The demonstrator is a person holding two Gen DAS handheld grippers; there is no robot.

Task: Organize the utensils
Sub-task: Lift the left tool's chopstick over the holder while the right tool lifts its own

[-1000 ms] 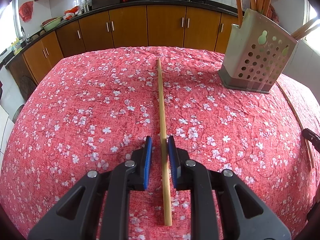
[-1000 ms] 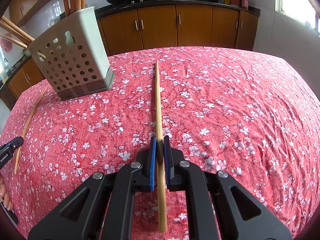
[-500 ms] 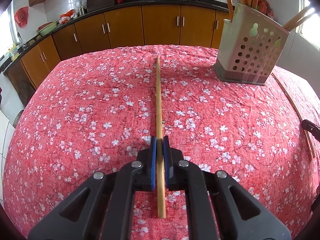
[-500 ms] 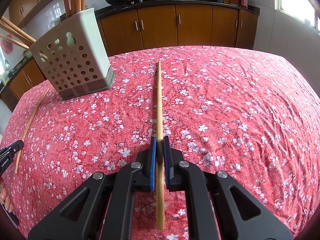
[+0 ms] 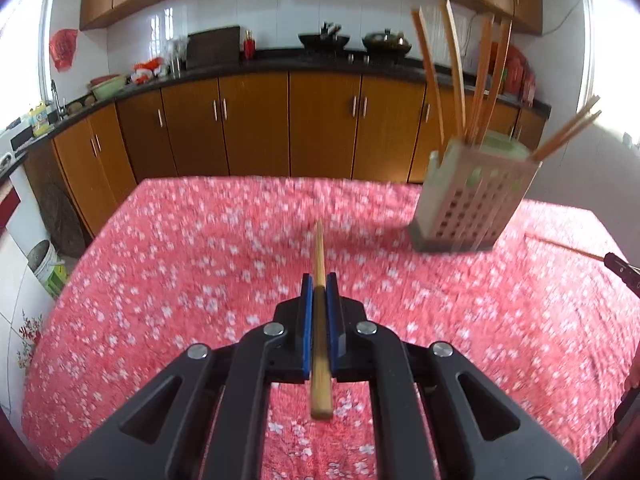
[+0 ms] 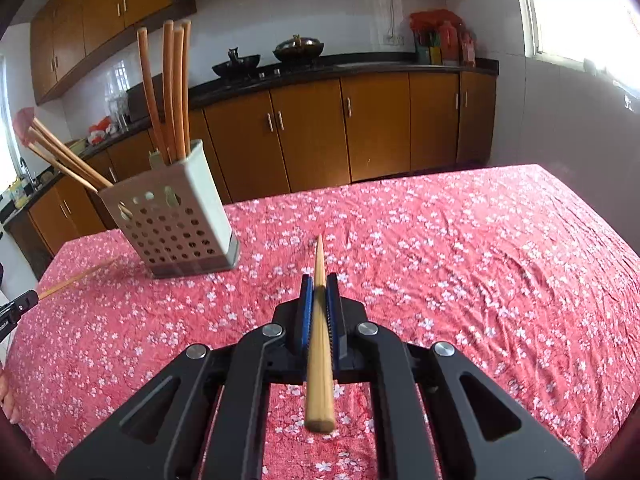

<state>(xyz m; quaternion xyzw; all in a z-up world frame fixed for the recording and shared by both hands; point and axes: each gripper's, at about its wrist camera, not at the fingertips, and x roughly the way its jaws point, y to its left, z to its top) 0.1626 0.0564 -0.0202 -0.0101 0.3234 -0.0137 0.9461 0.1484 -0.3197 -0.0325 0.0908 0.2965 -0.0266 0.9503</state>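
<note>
Both chopsticks are now lifted off the cloth, where 1.0 s ago they lay flat on it, and the left jaws, then apart, are now clamped

Left wrist view: left hand-held gripper clenched on a chopstick, tip pointing forward, butt end sticking out behind the pads, clear of the red floral tablecloth on the bench. View blurred from motion. Perforated utensil holder stands ahead to the right, several chopsticks already upright in it. Tip of the other gripper shows at the right edge with its stick

Right wrist view: right hand-held gripper clenched on a second chopstick, also raised above the cloth, tip forward. Holder sits ahead to the left, well apart from the stick tip. Left unit's tip visible at far left edge with its stick

Step, as I judge it: carry phase, both sticks picked, neither yet in the holder. Next move likely calls for swinging each stick over the holder's open top, tilting it tip down, then releasing; risk is clashing with sticks already inside or with the other gripper
</note>
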